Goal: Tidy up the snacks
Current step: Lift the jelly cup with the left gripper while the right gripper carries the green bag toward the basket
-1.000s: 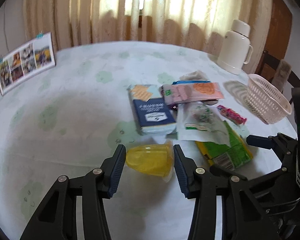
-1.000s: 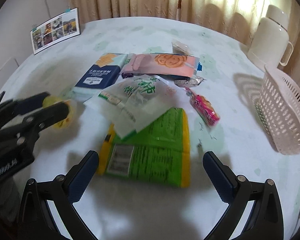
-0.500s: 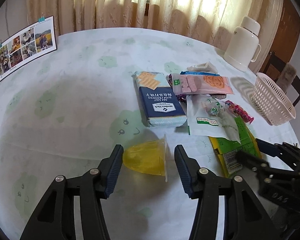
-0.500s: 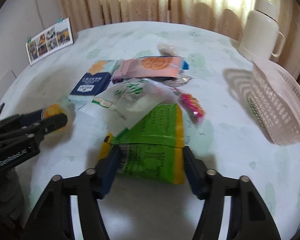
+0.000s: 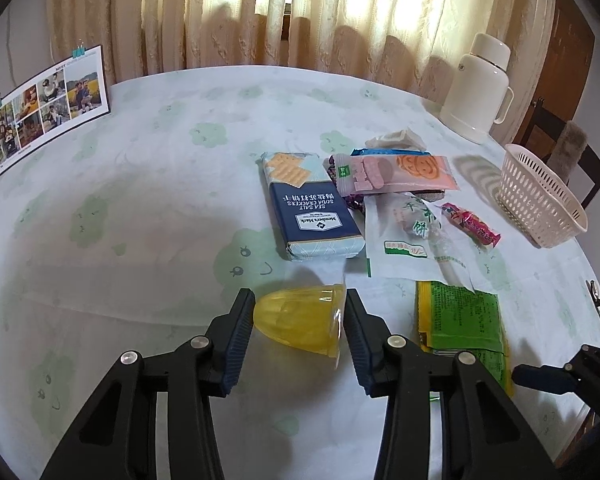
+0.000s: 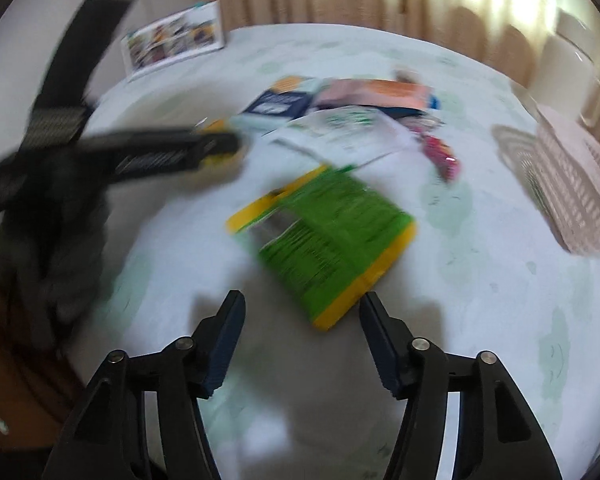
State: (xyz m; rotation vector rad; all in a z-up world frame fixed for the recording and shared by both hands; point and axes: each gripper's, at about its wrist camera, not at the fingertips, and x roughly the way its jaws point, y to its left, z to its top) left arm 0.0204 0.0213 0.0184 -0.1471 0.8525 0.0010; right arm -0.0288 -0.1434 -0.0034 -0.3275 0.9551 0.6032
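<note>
snacks lie loose in a heap on the round table point(image 5: 148, 208), so each has to be taken singly and carried to the pink slotted basket point(image 5: 540, 196), which stands at about two o'clock from the heap, well apart from it. as far as the left wrist view shows, the basket holds nothing yet; its floor is partly hidden by the near wall.

left gripper point(image 5: 300, 320) has the yellow jelly cup point(image 5: 300, 322) lying on its side between its jaws, which are closing; both pads sit against the cup's base and rim, so i judge it clamped across its length, probably because the tipped cup offers no other flat faces.

right gripper point(image 6: 302, 330) is blurred with motion. its jaws are opening and stand clear of the green and yellow packet point(image 6: 328, 236), whose near corner lies just ahead of the gap, at twelve o'clock from the tips. nothing is held there.

beyond the cup, at twelve to one o'clock, the blue cracker pack point(image 5: 312, 216) lies flat, with the pink wafer bag point(image 5: 392, 174) and the white pastry bag point(image 5: 412, 240) overlapping beside it and a small red candy point(image 5: 472, 226) at their right. the white flask point(image 5: 480, 88) stands past the basket, apart from the snacks.
</note>
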